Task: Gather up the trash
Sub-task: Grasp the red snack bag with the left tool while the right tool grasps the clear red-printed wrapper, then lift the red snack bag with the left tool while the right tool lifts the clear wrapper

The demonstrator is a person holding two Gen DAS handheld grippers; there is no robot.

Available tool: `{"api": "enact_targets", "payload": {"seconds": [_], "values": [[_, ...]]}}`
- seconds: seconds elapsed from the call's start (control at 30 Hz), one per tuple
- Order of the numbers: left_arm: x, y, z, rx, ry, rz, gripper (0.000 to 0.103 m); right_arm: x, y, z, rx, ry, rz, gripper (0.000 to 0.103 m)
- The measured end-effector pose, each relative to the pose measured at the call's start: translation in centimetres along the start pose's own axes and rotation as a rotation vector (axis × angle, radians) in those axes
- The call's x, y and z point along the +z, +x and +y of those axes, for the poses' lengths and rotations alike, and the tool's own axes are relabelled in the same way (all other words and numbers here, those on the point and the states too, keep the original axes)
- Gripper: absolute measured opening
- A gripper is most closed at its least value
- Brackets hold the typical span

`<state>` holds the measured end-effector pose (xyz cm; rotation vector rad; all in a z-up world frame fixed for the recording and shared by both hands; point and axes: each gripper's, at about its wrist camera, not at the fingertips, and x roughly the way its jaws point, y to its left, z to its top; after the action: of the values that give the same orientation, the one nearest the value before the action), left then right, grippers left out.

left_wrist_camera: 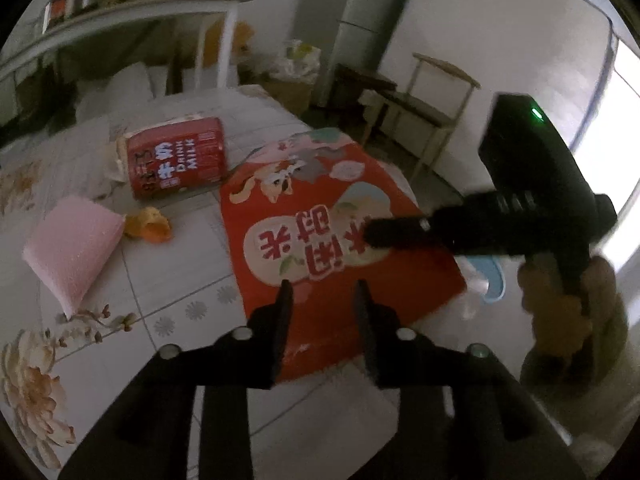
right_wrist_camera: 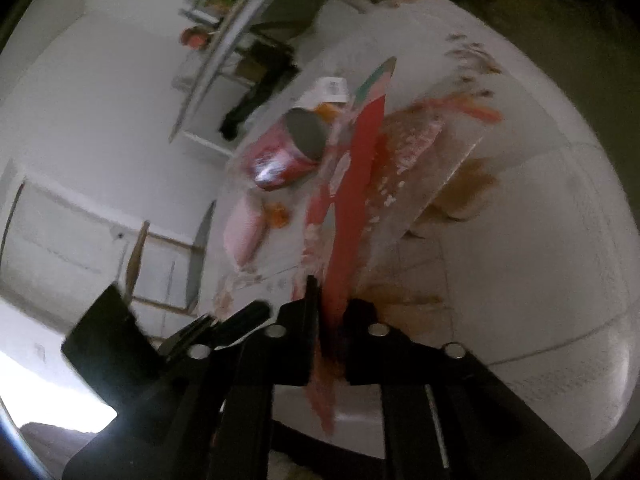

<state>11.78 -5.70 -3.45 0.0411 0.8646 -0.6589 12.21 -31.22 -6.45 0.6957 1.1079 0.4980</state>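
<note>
Both grippers were matte black. The left gripper (left_wrist_camera: 322, 300) had two flat, tapering fingers with round silver screws along their bases. The right gripper (right_wrist_camera: 332, 312) matched it, its boxy black body showing a small green light.

Floral table (left_wrist_camera: 168, 280) carries milk can (left_wrist_camera: 176, 158), pink packet (left_wrist_camera: 72, 248), peel (left_wrist_camera: 147, 225).

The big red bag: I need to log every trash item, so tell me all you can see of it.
The big red bag is a flat, glossy, plastic-looking pack printed with cartoon animals and large red characters on a white patch. It is lifted edge-on off the table, the right gripper shut on its edge. The left gripper hovers open before it.
</note>
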Motion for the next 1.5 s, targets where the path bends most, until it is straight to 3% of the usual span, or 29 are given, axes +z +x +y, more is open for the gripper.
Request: {"api": "enact_targets", "payload": {"seconds": [0.07, 0.23, 0.37, 0.57, 0.9, 1.07, 1.17, 1.27, 1.4, 1.5], "values": [[-0.3, 0.5, -0.2, 0.011, 0.010, 0.025, 0.033, 0.1, -0.5, -0.7, -0.064, 0.024, -0.021, 0.042], [0.4, 1.2, 1.3, 0.008, -0.064, 0.034, 0.033, 0.1, -2.5, -1.0, -0.170, 0.024, -0.092, 0.049], [1.3, 1.3, 1.9, 0.013, -0.099, 0.023, 0.033, 0.6, -3.6, -1.2, -0.167, 0.036, -0.159, 0.049], [1.8, 2.7, 1.6, 0.057, -0.081, 0.055, 0.035, 1.8, -3.5, -2.6, -0.155, 0.093, -0.187, 0.049], [2.0, 5.0, 0.0, 0.142, -0.010, 0.108, 0.035, 2.5, -3.1, -5.8, -0.106, 0.200, -0.156, 0.034], [2.0, 5.3, -0.2, 0.164, 0.015, 0.111, 0.035, 2.3, -3.0, -7.1, 0.049, 0.256, -0.143, 0.018], [1.8, 5.4, -0.2, 0.167, 0.020, 0.110, 0.035, 2.2, -3.1, -7.8, 0.085, 0.284, -0.150, 0.008], [1.8, 5.4, -0.1, 0.171, 0.019, 0.112, 0.035, 1.9, -3.9, -7.6, 0.050, 0.272, -0.187, 0.001], [1.7, 5.4, 0.0, 0.176, 0.019, 0.112, 0.035, 1.6, -6.5, -7.5, -0.024, 0.254, -0.283, 0.000], [1.8, 5.3, 0.4, 0.165, -0.005, 0.116, 0.035, 1.5, -8.9, -7.2, -0.033, 0.247, -0.356, 0.000]]}}
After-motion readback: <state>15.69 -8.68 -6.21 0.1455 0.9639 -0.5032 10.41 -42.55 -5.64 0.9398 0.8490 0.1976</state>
